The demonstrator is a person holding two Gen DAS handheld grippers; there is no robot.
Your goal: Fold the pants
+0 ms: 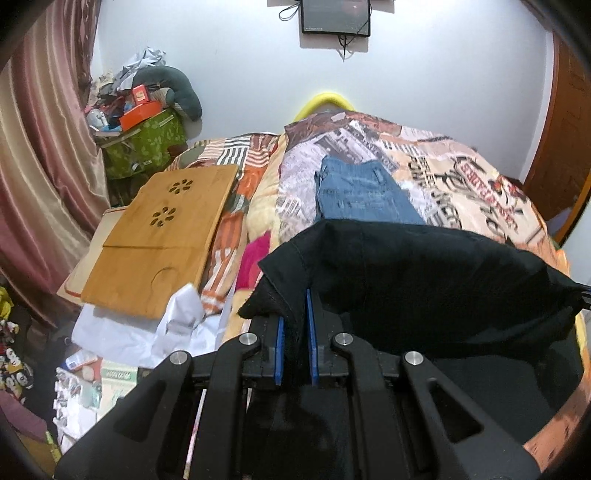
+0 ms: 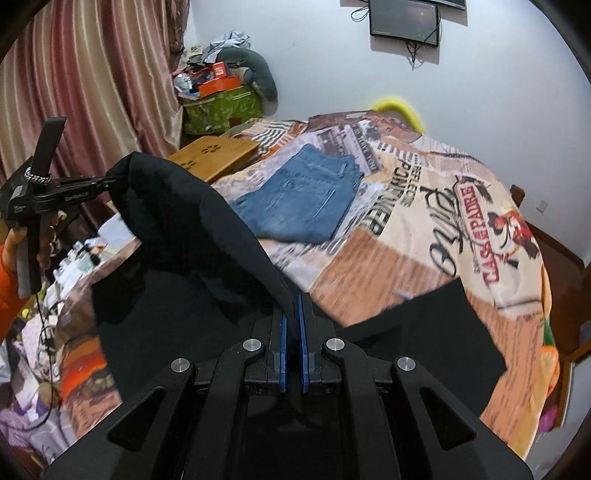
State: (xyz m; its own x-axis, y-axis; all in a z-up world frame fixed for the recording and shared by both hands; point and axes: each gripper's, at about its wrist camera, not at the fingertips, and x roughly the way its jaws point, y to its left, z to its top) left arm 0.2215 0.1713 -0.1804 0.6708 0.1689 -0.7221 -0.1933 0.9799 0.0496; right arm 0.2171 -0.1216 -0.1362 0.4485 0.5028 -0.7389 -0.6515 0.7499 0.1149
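Observation:
Black pants [image 1: 424,280] hang stretched between my two grippers above the bed. My left gripper [image 1: 294,295] is shut on one corner of the black cloth. My right gripper [image 2: 292,299] is shut on the other corner of the black pants [image 2: 192,236]. The left gripper [image 2: 114,181] also shows at the left of the right wrist view, held in a hand and pinching the cloth. The lower part of the pants [image 2: 436,332] rests on the patterned bedspread [image 2: 424,206]. Folded blue jeans [image 1: 364,194] lie further up the bed; they also show in the right wrist view [image 2: 303,199].
A wooden lap tray [image 1: 162,236] lies at the bed's left edge, over white papers [image 1: 147,332]. A green box [image 1: 144,144] piled with clutter stands by the curtain [image 1: 40,155]. A yellow object [image 1: 325,101] sits at the bed's far end. A screen [image 1: 334,16] hangs on the wall.

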